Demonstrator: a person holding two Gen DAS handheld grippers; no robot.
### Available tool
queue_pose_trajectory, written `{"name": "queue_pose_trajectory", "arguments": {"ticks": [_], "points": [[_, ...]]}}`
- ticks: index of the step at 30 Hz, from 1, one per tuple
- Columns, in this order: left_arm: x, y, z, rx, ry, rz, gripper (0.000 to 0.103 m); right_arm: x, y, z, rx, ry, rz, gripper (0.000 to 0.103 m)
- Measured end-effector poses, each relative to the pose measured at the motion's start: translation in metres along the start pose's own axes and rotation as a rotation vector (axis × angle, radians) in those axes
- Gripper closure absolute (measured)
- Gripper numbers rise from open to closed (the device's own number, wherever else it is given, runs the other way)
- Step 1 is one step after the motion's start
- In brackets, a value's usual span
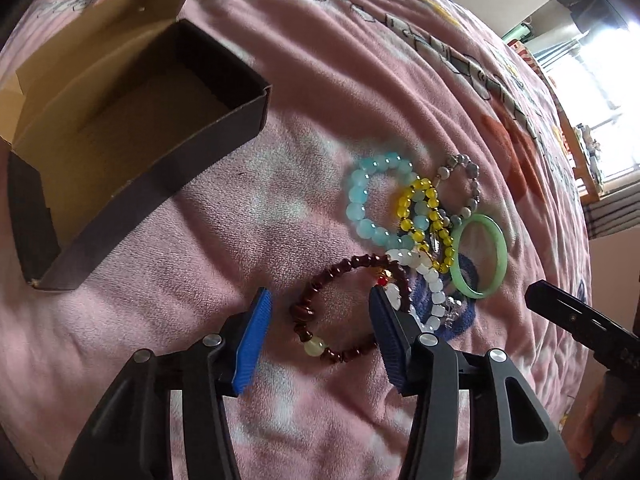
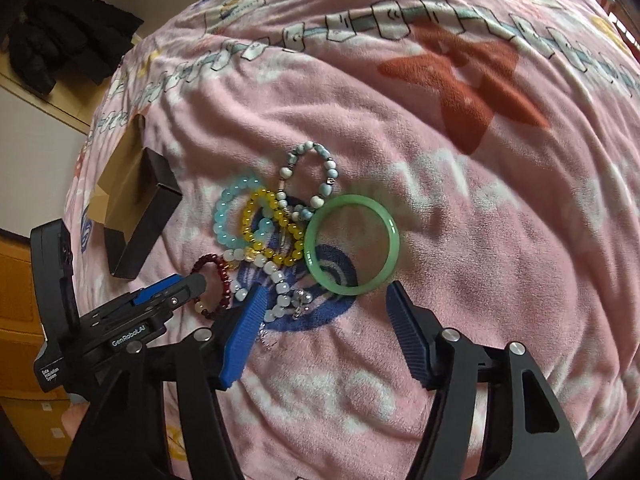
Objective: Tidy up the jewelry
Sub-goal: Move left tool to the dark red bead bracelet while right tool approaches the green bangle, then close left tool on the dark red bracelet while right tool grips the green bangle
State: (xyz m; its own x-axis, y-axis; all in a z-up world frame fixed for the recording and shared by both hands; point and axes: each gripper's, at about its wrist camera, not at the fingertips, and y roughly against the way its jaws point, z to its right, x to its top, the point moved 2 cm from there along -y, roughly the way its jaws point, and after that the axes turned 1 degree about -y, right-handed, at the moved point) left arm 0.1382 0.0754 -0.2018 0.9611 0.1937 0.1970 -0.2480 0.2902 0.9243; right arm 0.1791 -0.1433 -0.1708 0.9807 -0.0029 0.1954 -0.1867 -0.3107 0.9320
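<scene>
With the left gripper [image 1: 318, 312] spread wide around the dark red bracelet [image 1: 348, 308] on the pink blanket [image 1: 180, 240], we judge the first pick underway; right gripper [image 2: 322, 304] open by the green bangle [image 2: 352, 244]; contact unclear. Next: pinch, carry to the box [image 1: 120, 132]

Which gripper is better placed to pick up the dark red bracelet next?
Left. The left gripper is open around the dark red bracelet, while the right gripper faces the green bangle.
</scene>
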Motion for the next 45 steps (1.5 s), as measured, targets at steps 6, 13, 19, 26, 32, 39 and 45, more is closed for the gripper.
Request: {"name": "queue_pose_trajectory", "arguments": {"ticks": [6, 13, 19, 26, 32, 39, 45], "points": [[0.004, -0.008, -0.013, -0.061, 0.049, -0.013, 0.055, 0.009, -0.024, 0.009, -0.039, -0.005, -0.025, 0.051], [0.008, -0.005, -0.015, -0.076, 0.059, 0.007, 0.064, 0.013, -0.045, 0.021, -0.052, -0.024, -0.034, 0.065], [0.010, 0.000, -0.012, -0.091, 0.055, 0.013, 0.075, 0.013, -0.049, 0.024, -0.037, -0.025, -0.035, 0.068], [0.007, -0.016, -0.009, -0.080, 0.024, -0.021, 0.075, 0.015, -0.056, 0.020, -0.071, 0.017, -0.040, 0.065], [0.005, -0.012, -0.007, -0.065, 0.017, -0.003, 0.088, 0.019, -0.061, 0.023, -0.083, 0.008, -0.024, 0.080], [0.006, -0.001, 0.003, -0.049, -0.014, 0.024, 0.088, 0.015, -0.044, 0.029, -0.046, -0.004, 0.004, 0.093], [0.009, 0.020, 0.008, -0.082, -0.028, 0.077, 0.088, 0.011, -0.024, 0.015, -0.041, 0.025, 0.042, 0.092]]}}
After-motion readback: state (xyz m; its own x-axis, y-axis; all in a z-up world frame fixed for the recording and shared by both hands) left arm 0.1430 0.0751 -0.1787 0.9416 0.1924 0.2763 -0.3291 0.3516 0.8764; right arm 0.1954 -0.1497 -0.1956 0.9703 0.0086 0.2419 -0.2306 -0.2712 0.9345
